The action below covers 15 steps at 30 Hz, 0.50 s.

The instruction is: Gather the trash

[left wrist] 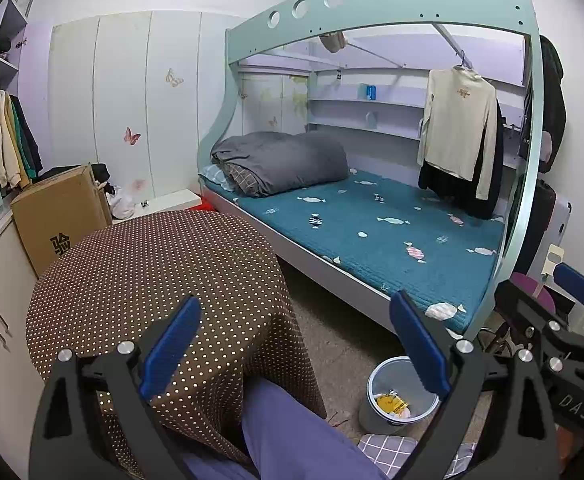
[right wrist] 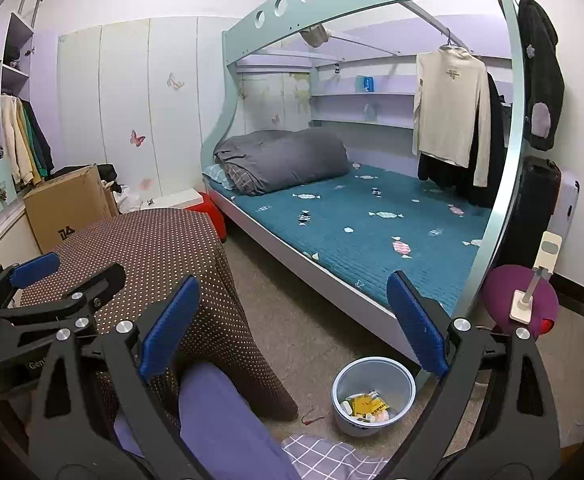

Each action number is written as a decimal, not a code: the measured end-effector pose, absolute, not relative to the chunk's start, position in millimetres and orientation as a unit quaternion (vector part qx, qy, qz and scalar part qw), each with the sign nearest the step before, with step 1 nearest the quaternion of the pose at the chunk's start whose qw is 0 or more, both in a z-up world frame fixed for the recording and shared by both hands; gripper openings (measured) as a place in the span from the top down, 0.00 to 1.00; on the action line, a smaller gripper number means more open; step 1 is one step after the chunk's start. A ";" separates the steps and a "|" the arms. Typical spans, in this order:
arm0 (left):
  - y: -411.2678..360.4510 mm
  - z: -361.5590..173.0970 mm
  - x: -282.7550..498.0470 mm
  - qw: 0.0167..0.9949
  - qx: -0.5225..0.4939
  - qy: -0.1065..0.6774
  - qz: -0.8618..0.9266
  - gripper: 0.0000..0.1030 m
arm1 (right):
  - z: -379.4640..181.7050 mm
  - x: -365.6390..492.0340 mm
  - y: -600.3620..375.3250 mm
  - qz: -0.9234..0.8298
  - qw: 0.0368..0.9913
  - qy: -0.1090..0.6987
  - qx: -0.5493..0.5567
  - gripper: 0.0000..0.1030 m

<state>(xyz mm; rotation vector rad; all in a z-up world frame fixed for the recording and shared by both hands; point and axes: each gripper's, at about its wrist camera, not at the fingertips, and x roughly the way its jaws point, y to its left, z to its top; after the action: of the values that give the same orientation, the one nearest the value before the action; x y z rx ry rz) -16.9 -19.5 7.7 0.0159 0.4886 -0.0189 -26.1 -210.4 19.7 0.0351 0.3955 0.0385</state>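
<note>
A small grey trash bin (left wrist: 372, 408) stands on the floor between the table and the bed, with a yellow wrapper (left wrist: 390, 402) and other scraps inside; it also shows in the right wrist view (right wrist: 372, 368) with the wrapper (right wrist: 368, 404). My left gripper (left wrist: 296, 344) is open and empty, held above the table's near edge. My right gripper (right wrist: 294, 324) is open and empty, above the floor near the bin. A small red scrap (right wrist: 312, 420) lies on the floor left of the bin.
A round table with a brown dotted cloth (left wrist: 152, 272) is at the left. A bunk bed with a teal mattress (left wrist: 372, 232) fills the right. A cardboard box (left wrist: 60, 216) stands behind the table. A purple stool (right wrist: 520, 300) is at the right. My leg (left wrist: 292, 432) is below.
</note>
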 end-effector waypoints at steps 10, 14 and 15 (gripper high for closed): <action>-21.4 6.3 -17.1 0.970 0.012 0.242 0.000 0.09 | 18.9 -24.7 -211.6 0.021 0.979 0.201 0.020 0.10; -22.8 5.8 -15.7 0.969 0.011 0.246 0.000 0.09 | 17.9 -23.7 -211.9 0.022 0.979 0.203 0.019 0.10; -23.3 5.7 -15.7 0.969 0.012 0.245 0.002 0.09 | 17.7 -23.7 -212.1 0.022 0.979 0.204 0.020 0.10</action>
<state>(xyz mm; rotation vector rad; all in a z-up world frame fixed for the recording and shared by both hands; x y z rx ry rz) -15.7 -23.3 5.7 0.0248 0.4956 0.0041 -23.7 -212.1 17.7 0.0398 0.4101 0.0445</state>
